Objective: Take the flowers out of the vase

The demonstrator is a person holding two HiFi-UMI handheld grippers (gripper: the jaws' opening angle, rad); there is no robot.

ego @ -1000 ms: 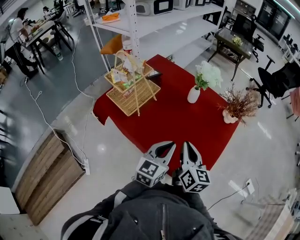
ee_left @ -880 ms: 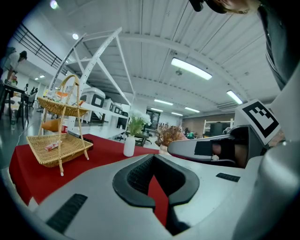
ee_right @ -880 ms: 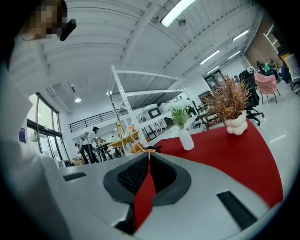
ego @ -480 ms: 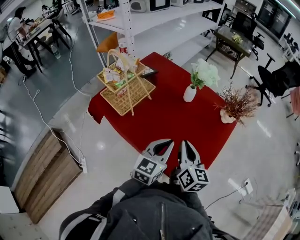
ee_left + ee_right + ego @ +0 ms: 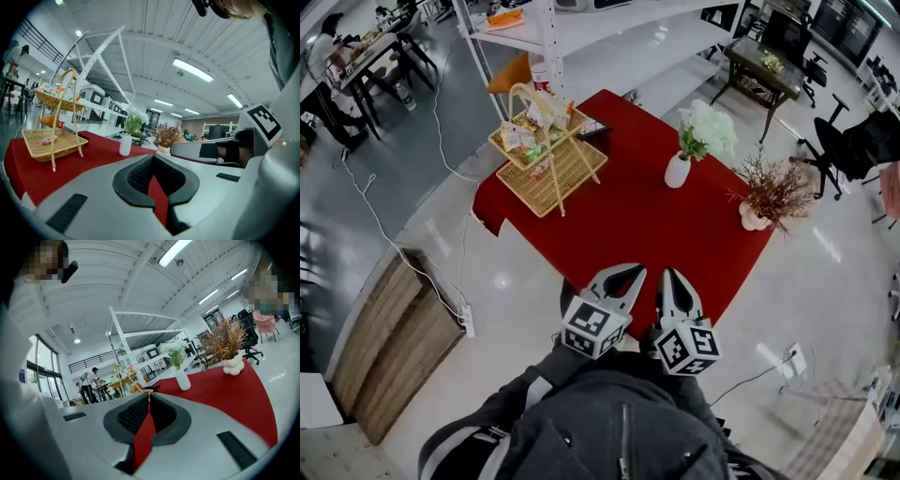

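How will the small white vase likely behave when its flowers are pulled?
The white vase looks narrow and small under bulky flowers, so it may tip or lift with them. It looks glazed: probably slippery, breakable.

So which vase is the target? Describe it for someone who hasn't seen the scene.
Find the red-covered table in the middle of the floor. Near its far edge stands a slim white vase holding pale flowers with green leaves. Unlike the lumpy cream pot of dried brown twigs to its right and the wicker basket stand at the left, it is smooth and narrow-necked.
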